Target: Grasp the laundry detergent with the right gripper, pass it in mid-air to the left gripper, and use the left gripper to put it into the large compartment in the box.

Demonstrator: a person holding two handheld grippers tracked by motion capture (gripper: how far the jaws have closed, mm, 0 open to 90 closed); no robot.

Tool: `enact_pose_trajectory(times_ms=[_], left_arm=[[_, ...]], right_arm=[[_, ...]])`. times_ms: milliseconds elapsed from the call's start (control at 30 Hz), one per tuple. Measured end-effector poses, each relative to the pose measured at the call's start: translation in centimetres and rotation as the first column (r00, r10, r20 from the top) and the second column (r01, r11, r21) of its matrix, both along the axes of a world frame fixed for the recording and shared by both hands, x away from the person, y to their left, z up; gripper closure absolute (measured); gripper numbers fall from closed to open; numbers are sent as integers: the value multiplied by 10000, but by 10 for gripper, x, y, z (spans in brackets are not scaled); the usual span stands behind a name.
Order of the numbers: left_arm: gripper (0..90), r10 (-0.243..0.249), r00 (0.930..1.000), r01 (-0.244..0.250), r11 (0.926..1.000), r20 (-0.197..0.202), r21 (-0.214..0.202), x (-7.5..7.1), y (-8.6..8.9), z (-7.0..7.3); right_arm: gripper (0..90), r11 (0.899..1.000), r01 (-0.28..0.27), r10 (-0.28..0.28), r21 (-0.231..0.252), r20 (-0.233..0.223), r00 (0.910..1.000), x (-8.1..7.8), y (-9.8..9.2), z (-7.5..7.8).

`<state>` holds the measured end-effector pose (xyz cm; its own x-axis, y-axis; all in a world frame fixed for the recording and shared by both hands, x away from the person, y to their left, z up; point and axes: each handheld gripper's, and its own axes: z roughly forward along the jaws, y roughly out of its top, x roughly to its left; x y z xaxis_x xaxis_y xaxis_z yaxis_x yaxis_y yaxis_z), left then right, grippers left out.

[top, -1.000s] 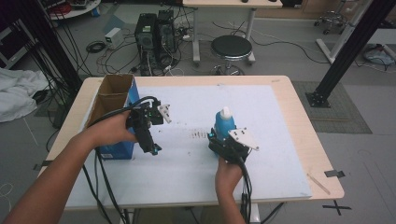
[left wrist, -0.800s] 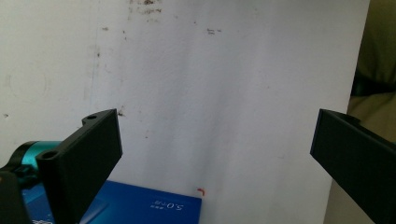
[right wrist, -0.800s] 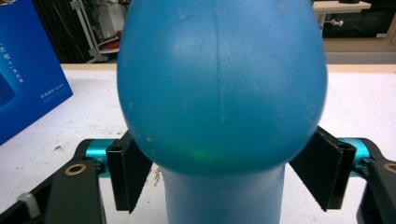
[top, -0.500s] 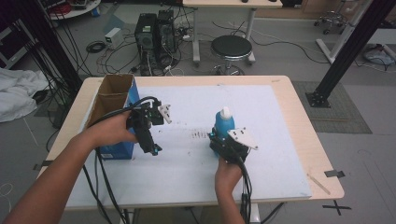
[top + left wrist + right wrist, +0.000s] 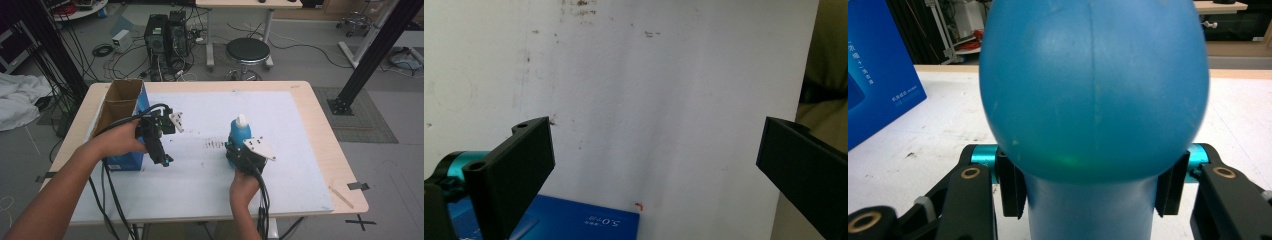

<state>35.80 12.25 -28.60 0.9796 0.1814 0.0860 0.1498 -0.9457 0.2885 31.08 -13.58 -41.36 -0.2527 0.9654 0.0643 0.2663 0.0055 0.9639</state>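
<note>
White sheeting covers the wooden table (image 5: 320, 130), with a stool, computer towers and loose cables on the floor beyond it. Standing upright on the sheet is a blue plastic bottle (image 5: 240, 134) with a white cap, and the right gripper (image 5: 241, 156) has just been closing on it: in the right gripper view its pads (image 5: 1013, 187) press the narrow waist of the bottle (image 5: 1093, 100) from both sides, beneath the bulging shoulder. That waist looks like the sensible place to hold, since the wider dome above would stop the bottle slipping down through the jaws. The plastic appears smooth and fairly stiff, probably light unless it is full, so I judge a moderate squeeze enough; too hard might dent the wall, and a tilt could let it pivot.

Well off to the other side, the left gripper (image 5: 161, 150) hangs over the sheet with its jaws wide apart and nothing between them, just in front of a blue cardboard box (image 5: 122, 107) with its top open.
</note>
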Motion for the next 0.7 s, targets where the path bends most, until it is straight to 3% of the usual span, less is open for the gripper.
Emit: enact_pose_trajectory(times_ms=[300, 700], left_arm=[[21, 1, 10000, -1, 10000, -5, -4, 1, 0, 0], [21, 36, 10000, -36, 10000, 38, -44, 0, 0, 1]], right_arm=[[441, 9997, -252, 252, -13, -137, 9996, 1, -3, 2], [444, 9920, -1184, 1174, -449, -238, 9928, -3, -16, 20]])
